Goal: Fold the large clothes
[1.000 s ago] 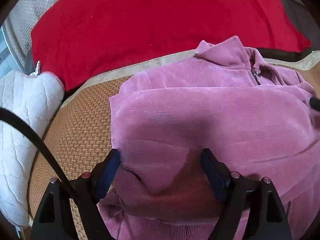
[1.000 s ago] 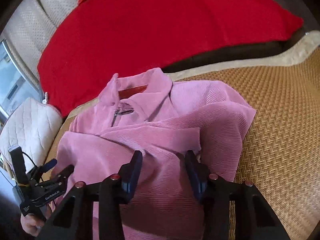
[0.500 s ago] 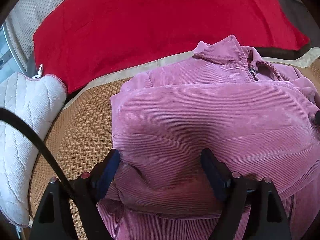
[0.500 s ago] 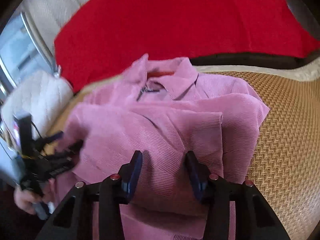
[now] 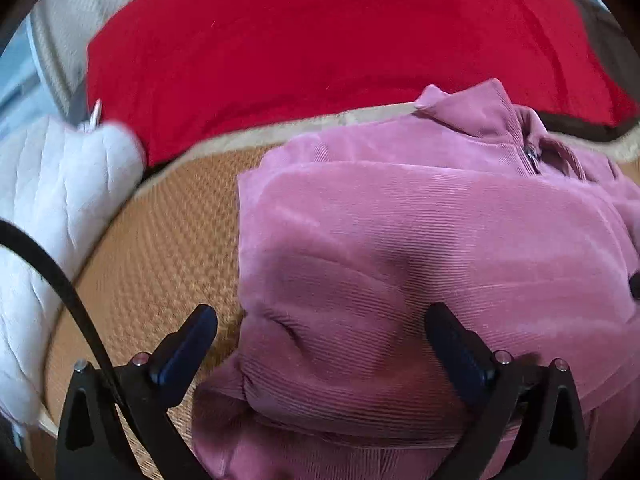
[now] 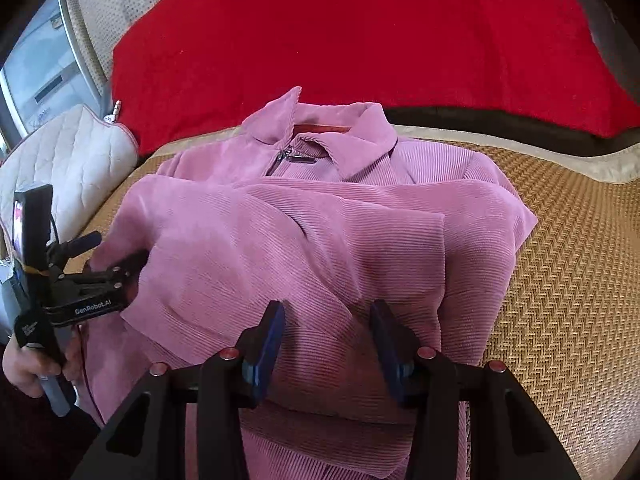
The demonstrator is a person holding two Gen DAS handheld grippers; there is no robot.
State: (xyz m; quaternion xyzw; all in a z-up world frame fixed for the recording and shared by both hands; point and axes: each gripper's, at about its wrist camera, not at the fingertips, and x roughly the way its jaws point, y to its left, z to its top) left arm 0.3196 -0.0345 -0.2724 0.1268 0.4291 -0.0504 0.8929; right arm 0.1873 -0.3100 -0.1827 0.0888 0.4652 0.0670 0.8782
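Red blanket (image 6: pixel 360 40) fills the back of both views, top and sides cut off by the fisheye rim. Woven mat (image 6: pixel 560 280) covers the bed surface below it, with a pale cloth border (image 6: pixel 520 148) along its far edge; its near part is hidden under the garment and the gripper bodies. A dark strip between blanket and border is hard to identify.

Pink corduroy jacket (image 6: pixel 320 240) lies on the mat, partly folded, collar and zip toward the blanket and a folded layer lying across the front. Its lower hem is cut off at the bottom of both views, and the left wrist view is blurred.

White quilted cushion (image 5: pixel 52 220) sits at the left edge of the mat, beside the blanket, partly out of frame. Window or screen behind it is too washed out to read.

Left hand-held gripper (image 5: pixel 320 356): jaws wide open and just been opening further, pads straddling a bunched fold of the jacket without pressing it. A black cable (image 5: pixel 60 288) crosses in front of the cushion. In the right wrist view this gripper sits at the jacket's left edge, held by a hand (image 6: pixel 28 364) cut off by the frame.

Right hand-held gripper (image 6: pixel 326 344): jaws partly open above the jacket's near fold, pads clear of cloth, nothing gripped.
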